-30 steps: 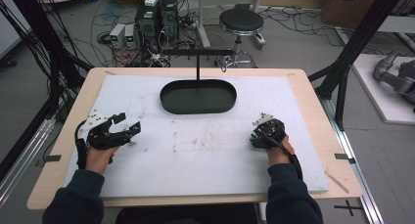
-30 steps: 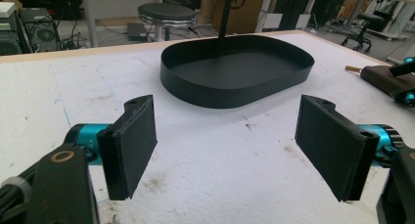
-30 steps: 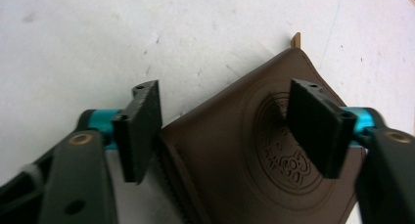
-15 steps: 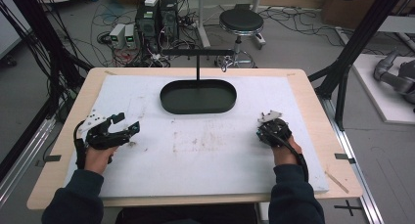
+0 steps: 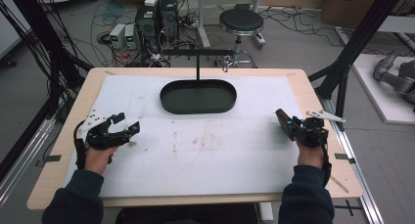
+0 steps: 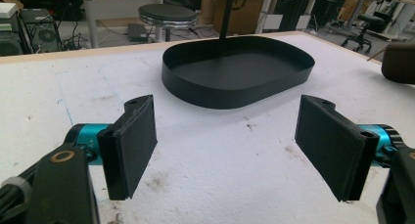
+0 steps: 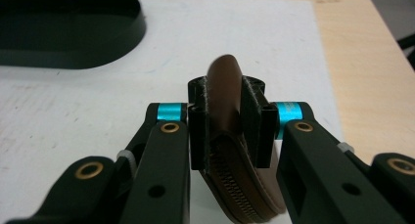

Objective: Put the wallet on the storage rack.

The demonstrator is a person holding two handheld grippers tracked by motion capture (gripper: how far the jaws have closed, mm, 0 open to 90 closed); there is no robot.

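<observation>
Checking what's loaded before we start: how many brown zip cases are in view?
1. The brown zip case is clamped edge-up in the right gripper near the table's right side, short of the black tray, which looks empty.

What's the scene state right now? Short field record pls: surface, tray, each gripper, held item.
surface: wooden table under a white mat
tray: black oval tray, far centre of the mat, empty, with a T-shaped stand rising from it
left gripper: open, holds nothing, low over the mat
right gripper: shut on a brown zippered leather case
held item: case stands on edge between the jaws
</observation>
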